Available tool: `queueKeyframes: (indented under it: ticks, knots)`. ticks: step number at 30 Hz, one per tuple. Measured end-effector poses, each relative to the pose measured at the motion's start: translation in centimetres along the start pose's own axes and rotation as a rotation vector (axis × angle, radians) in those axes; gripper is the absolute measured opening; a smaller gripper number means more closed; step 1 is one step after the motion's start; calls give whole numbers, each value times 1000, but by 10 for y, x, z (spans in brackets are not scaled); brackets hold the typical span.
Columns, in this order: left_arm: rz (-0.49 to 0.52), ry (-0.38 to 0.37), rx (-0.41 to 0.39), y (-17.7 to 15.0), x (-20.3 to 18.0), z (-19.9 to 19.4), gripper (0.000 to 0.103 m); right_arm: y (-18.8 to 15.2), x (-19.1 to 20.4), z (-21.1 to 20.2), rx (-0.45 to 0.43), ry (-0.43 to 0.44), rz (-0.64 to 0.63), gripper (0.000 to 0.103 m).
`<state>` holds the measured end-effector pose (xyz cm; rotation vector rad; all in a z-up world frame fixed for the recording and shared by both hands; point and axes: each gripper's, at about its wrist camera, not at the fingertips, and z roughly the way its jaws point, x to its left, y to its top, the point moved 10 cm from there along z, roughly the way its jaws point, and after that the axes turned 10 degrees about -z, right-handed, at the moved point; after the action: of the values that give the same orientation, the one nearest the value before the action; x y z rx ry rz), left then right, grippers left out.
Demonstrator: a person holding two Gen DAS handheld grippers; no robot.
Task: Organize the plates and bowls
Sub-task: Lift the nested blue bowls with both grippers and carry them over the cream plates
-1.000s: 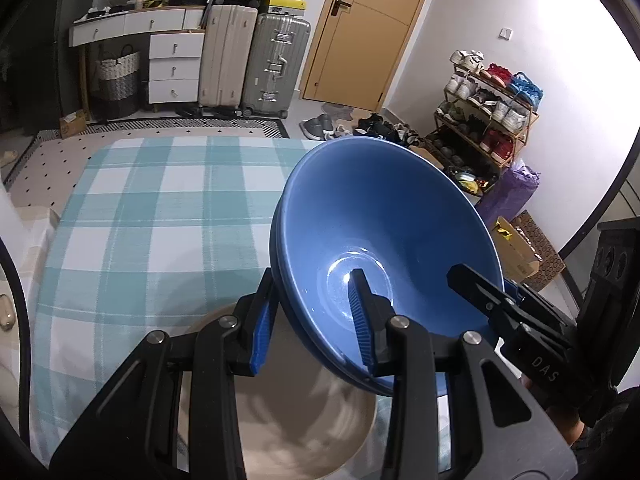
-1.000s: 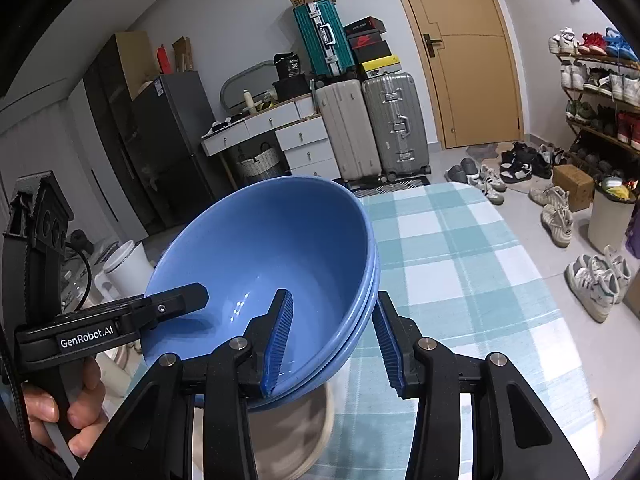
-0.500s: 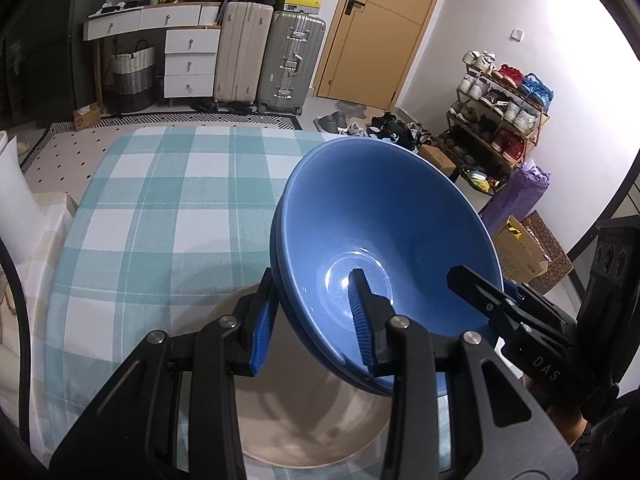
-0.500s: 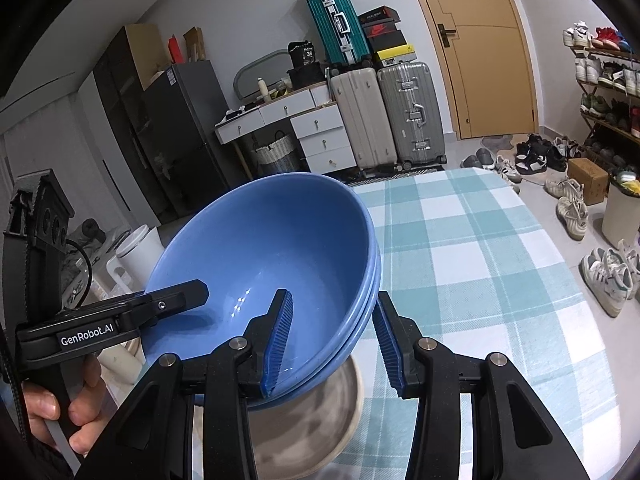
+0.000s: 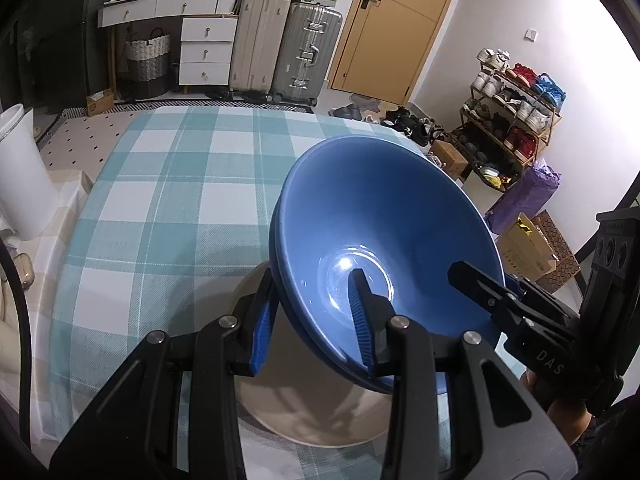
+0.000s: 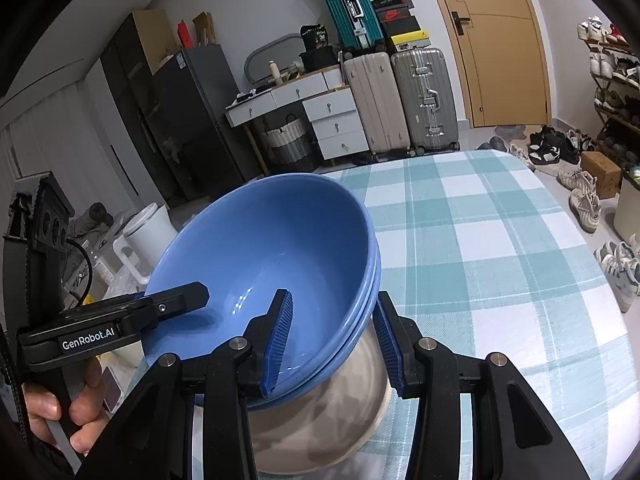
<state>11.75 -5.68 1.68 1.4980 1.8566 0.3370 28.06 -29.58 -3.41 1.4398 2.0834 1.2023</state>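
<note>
The nested blue bowls [image 5: 384, 240] hang tilted above the beige plate [image 5: 304, 412] near the table's [image 5: 172, 184] front edge. Left gripper [image 5: 312, 320] and right gripper [image 6: 332, 340] each clamp opposite rims. Level the stack, centre it over the plate, lower evenly, then release together.

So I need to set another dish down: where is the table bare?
The checked cloth is bare from the beige plate to the far edge. It is crowded near the edge, where both grippers hold the blue bowls over that plate.
</note>
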Motion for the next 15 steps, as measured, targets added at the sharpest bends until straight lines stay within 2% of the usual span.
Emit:
queueKeyframes:
  ticks: [15]
  knots:
    - [-25, 34, 34, -12, 25, 18, 32, -11, 9, 19, 46, 9, -12, 42]
